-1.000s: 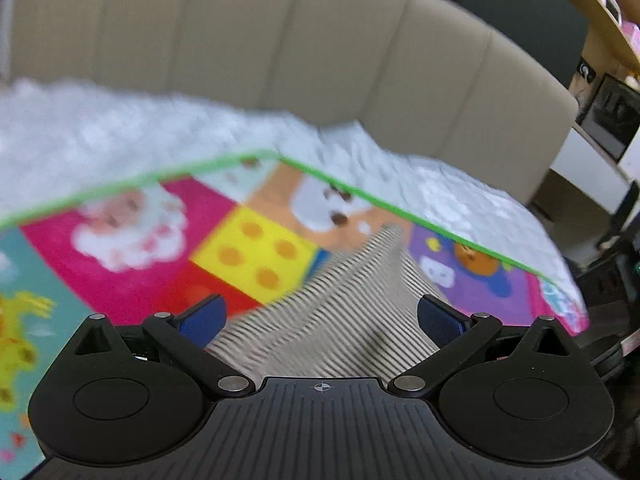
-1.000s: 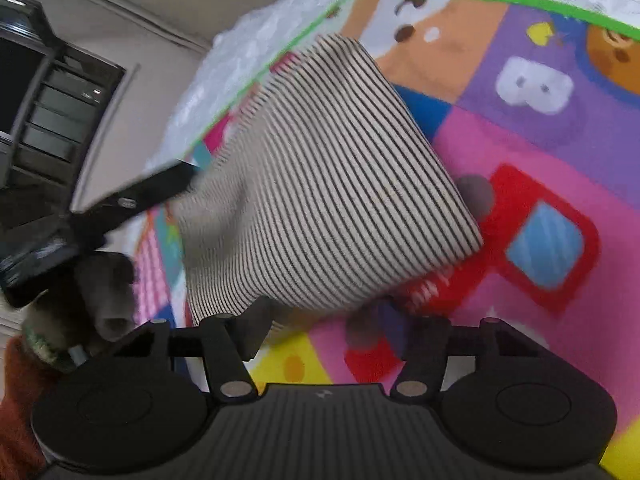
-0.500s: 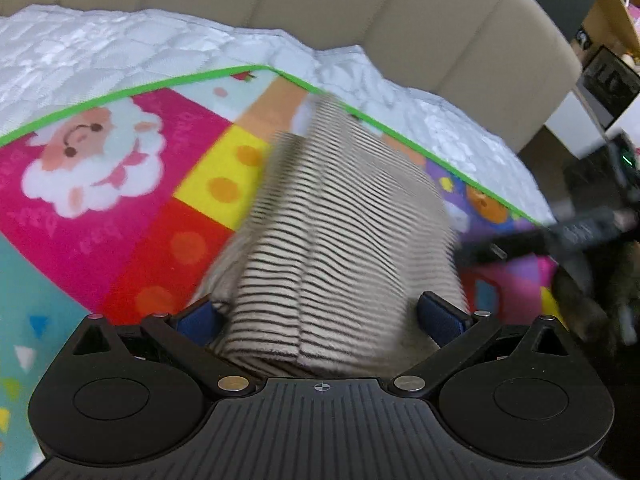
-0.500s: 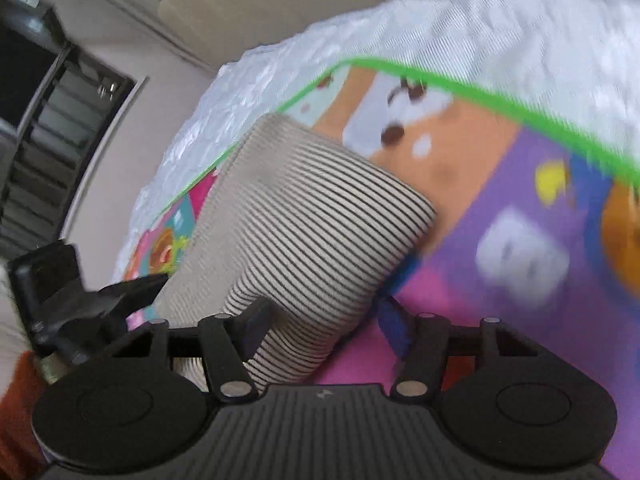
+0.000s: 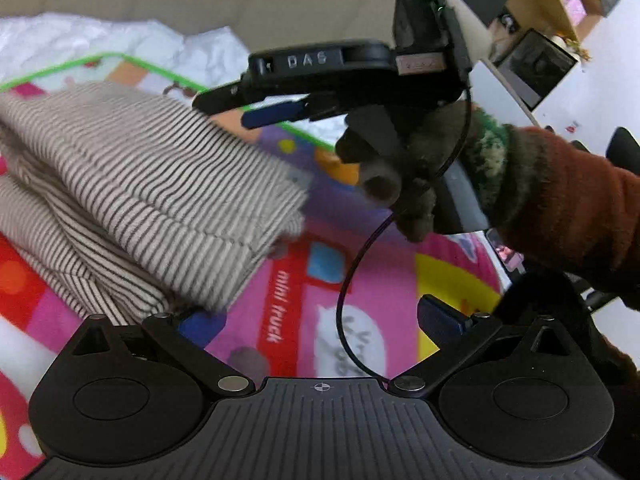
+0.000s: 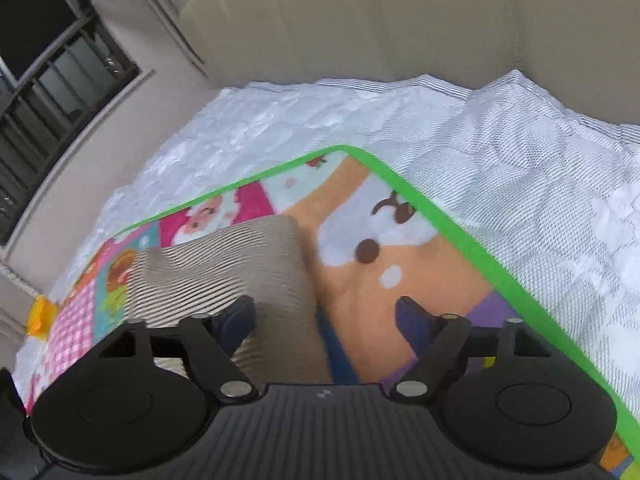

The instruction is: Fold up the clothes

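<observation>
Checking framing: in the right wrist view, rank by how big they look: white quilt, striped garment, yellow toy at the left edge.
1. White quilt
2. Striped garment
3. Yellow toy, though farther off.

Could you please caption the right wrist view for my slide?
Open right gripper above folded striped garment on colourful play mat.

Setting: a home bedroom. A white quilted mattress cover [image 6: 500, 184] lies against a beige padded headboard [image 6: 400, 32]. On the cover sits a children's play mat [image 6: 360, 208] with a green border and cartoon animals. Beyond the headboard, a barred window [image 6: 52, 92] on one side, wooden shelving [image 5: 560, 4] on the other.
</observation>
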`<state>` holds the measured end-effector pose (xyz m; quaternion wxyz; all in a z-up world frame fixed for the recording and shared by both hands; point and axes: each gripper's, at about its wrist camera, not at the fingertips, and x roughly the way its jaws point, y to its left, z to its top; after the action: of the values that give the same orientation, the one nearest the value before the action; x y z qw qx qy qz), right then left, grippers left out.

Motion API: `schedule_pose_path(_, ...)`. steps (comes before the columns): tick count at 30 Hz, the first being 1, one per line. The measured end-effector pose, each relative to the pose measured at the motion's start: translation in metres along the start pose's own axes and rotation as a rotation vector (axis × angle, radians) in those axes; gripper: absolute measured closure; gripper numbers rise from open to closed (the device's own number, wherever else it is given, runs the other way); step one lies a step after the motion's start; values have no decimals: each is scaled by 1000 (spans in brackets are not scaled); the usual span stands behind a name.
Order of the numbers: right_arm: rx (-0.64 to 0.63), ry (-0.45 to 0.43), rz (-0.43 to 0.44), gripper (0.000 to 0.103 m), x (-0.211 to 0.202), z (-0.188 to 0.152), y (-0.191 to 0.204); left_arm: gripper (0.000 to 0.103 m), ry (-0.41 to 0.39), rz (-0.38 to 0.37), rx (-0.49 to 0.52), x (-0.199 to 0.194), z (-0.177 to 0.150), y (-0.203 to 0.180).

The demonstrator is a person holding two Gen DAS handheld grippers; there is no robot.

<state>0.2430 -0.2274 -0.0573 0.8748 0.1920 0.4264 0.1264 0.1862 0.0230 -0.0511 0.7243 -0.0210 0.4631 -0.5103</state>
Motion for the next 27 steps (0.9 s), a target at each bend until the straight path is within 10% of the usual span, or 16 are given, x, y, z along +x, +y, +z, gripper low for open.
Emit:
schedule_pose_path(4,-26,23,41,18,-2,-22,6,0,-111,50,-108,-37,1,16)
schedule_pose_path(10,-17,24,50,21,3,-50,15,0,-229,355,-541,-45,7,71)
schedule_pose_path(15,-354,-21,-91,21,-3,-73,64,0,-232,535,-633,-32,-1,78)
schedule_pose_path(21,-526,-187,-165,19,-32,-88,96,0,-250,628,-644,-48,-18,81)
schedule_pose_path(27,-655,-222,-152,15,-40,-113,125,7,-369,457,-671,-71,-24,79)
